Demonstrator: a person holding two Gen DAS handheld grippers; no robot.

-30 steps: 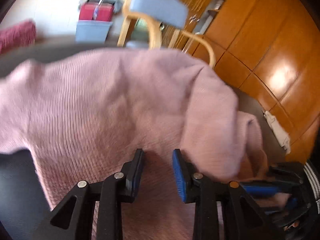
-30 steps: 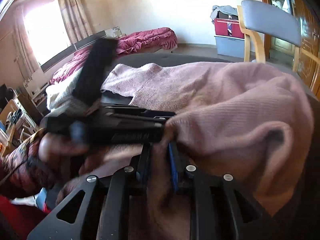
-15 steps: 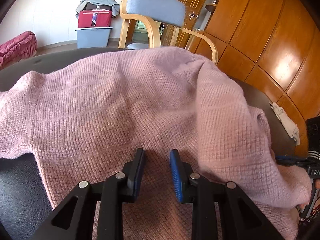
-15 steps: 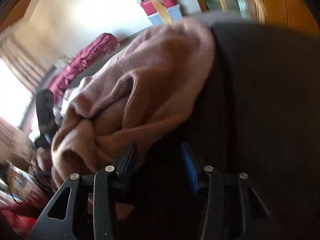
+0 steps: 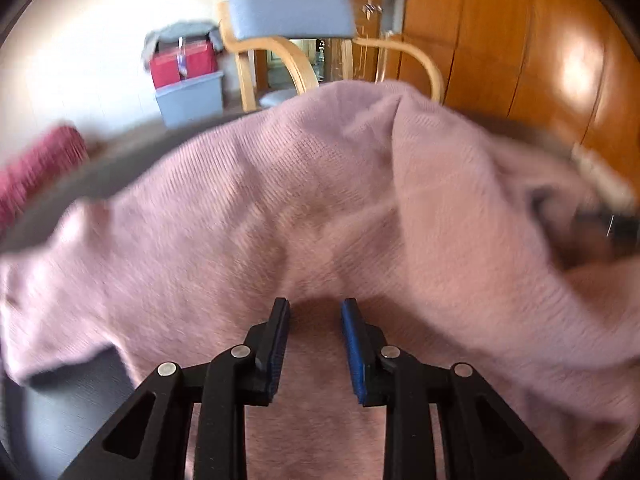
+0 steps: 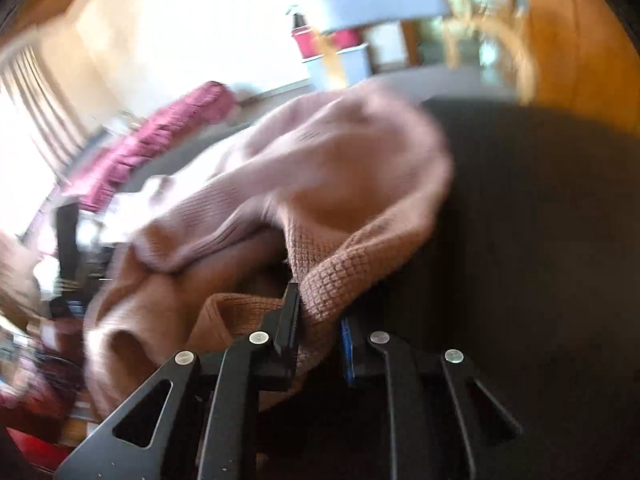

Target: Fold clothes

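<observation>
One pink waffle-knit sweater [image 5: 320, 208] under you. Your left gripper [image 5: 315, 320] hangs parted above it; your right gripper [image 6: 320, 320] pinches its edge. Beyond, one grey plastic bin [image 5: 190, 98], contents unclear.

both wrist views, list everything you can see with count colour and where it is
pink knitted sweater: 1, pink, spread over the dark table, one edge bunched
dark table: 1, near black, under the sweater
wooden armchair with grey-blue pad: 1, behind the table
grey plastic bin: 1, on the floor by the wall
red box: 1, on the bin
crimson bedding: 1, far left by the window
wooden panels: orange-brown, right wall
left gripper: black, blue pads, open over the sweater
right gripper: black, sweater edge between its fingers
</observation>
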